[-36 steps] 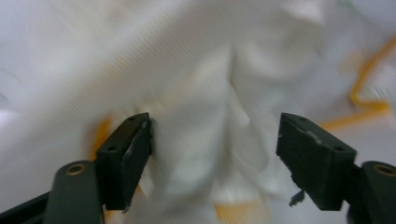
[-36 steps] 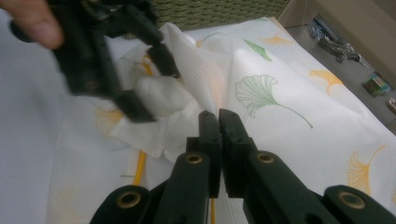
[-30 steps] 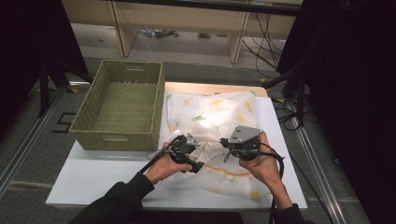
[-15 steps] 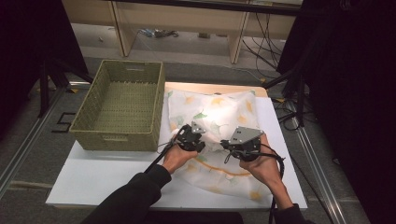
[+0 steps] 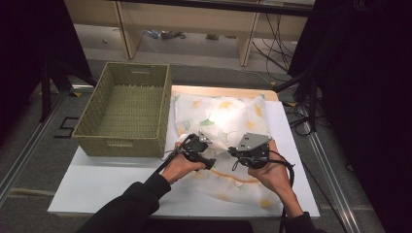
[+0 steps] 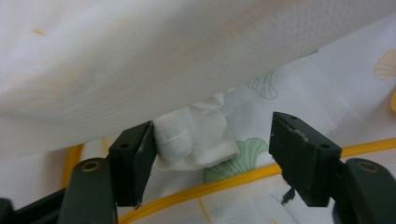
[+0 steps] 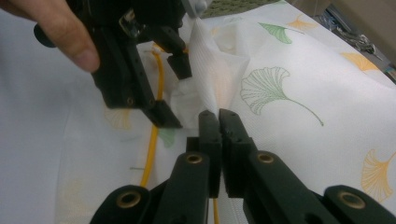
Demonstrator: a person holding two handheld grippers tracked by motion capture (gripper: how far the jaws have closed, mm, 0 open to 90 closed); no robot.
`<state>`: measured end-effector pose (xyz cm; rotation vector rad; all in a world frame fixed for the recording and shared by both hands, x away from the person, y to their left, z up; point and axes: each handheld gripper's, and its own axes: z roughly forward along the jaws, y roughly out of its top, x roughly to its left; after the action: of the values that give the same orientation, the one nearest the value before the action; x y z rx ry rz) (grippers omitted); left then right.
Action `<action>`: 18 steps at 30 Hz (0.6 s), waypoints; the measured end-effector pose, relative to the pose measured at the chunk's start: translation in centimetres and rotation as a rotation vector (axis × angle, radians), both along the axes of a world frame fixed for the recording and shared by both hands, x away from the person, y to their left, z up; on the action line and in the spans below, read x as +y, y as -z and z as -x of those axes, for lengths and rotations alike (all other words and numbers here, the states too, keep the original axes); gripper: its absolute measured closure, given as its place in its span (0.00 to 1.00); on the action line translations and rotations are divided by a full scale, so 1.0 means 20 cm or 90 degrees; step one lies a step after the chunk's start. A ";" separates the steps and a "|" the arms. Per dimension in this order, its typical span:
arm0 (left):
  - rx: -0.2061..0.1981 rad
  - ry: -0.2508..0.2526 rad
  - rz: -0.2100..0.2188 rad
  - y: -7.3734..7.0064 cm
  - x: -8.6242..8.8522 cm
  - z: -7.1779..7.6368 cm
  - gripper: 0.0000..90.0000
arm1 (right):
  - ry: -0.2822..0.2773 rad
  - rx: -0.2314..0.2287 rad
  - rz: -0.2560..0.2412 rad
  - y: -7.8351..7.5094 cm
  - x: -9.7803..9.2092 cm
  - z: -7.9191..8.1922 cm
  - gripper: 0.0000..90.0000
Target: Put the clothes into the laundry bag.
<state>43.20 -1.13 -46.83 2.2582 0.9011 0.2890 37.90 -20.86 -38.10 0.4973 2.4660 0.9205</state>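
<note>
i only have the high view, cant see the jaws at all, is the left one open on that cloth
Observer: Yes, the left gripper stands open, with a bunched white fold of the cloth between its jaws, touching one of them.
Operator: and the right one
Observer: The right gripper has its jaws pressed together, low over the cloth.
Operator: is it pinching fabric
Observer: Can't tell; the jaw tips hide whether any fabric sits between them.

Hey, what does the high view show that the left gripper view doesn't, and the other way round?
High view: the woven basket left of the cloth, the white table, the person's left hand and right hand. Left gripper view: a bunched white fold between the left tool's open jaws, above yellow piping. Both: the leaf-printed cloth.
</note>
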 end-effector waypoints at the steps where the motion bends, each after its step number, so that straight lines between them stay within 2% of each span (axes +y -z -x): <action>1: 0.004 -0.013 0.005 0.01 -0.01 -0.02 0.38 | 0.009 0.007 0.000 0.00 0.00 0.01 1.00; 3: 0.011 -0.043 0.029 0.04 -0.02 -0.05 0.50 | 0.009 0.008 -0.001 0.00 0.00 0.01 0.99; 4: 0.004 -0.042 0.032 0.05 -0.03 -0.07 0.59 | 0.006 0.005 0.000 0.00 0.00 0.00 1.00; 6: -0.017 -0.022 0.005 0.07 -0.03 -0.09 0.77 | -0.001 0.003 0.000 0.01 -0.01 0.00 1.00; 7: -0.029 -0.044 0.025 0.08 -0.05 -0.09 0.84 | -0.002 0.004 0.001 0.01 -0.01 -0.01 1.00; 8: -0.032 -0.048 0.028 0.07 -0.05 -0.10 0.88 | 0.007 0.004 0.002 0.02 -0.01 -0.01 1.00; 12: -0.048 -0.071 0.036 0.07 -0.03 -0.15 0.91 | 0.006 0.012 0.002 0.02 -0.01 -0.01 0.99; 14: -0.045 -0.076 0.042 0.08 -0.03 -0.16 0.90 | 0.001 0.010 0.007 0.02 -0.01 -0.01 1.00; 16: -0.029 -0.053 0.036 0.06 -0.01 -0.13 0.82 | 0.000 0.015 0.004 0.03 -0.01 -0.01 0.99; 18: -0.032 -0.034 0.025 0.02 0.02 -0.07 0.70 | 0.009 0.017 0.001 0.03 -0.01 -0.01 0.99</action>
<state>44.67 -0.67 -47.30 2.1835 0.9330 0.3476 38.03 -21.12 -38.68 0.5297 2.4827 0.9122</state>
